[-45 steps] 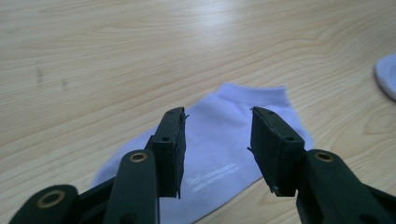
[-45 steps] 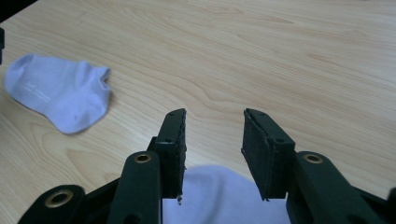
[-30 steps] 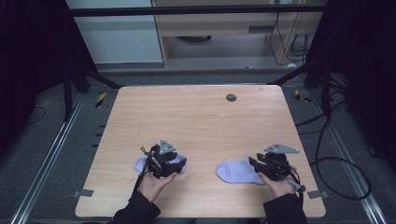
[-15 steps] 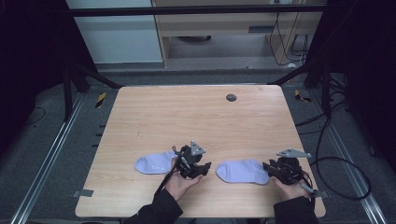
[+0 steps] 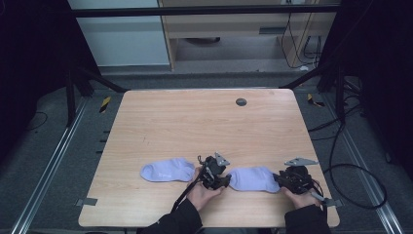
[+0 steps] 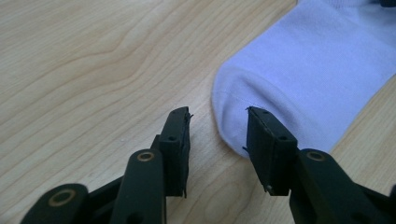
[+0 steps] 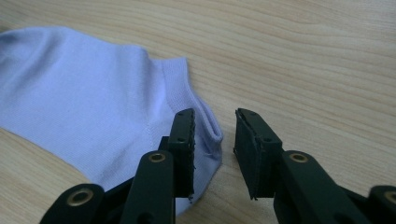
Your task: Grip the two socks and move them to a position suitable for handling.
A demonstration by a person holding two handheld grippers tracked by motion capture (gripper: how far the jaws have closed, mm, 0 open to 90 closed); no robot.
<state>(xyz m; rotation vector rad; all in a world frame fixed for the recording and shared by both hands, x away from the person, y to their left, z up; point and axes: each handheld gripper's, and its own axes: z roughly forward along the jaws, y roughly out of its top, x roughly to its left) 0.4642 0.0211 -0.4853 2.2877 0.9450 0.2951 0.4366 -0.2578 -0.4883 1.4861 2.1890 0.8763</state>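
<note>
Both tools are at the right-hand lavender sock (image 5: 254, 178), which lies flat on the desk (image 5: 195, 122) near its front edge. The second sock (image 5: 167, 170) lies just left of it, apart.

Left tool (image 6: 218, 128): jaws apart, have just been closing, straddling the toe end, pads not yet pressing. Right tool (image 7: 214, 133): jaws apart, also just closing, cuff edge between them, no clamp yet.

Risks, as I judge them:
- pads close on the top layer only, so the sock opens up or slips on lift
- jaw tips scrape the desk and push the fabric away
- uneven lift leaves the sock hanging from one end
</note>
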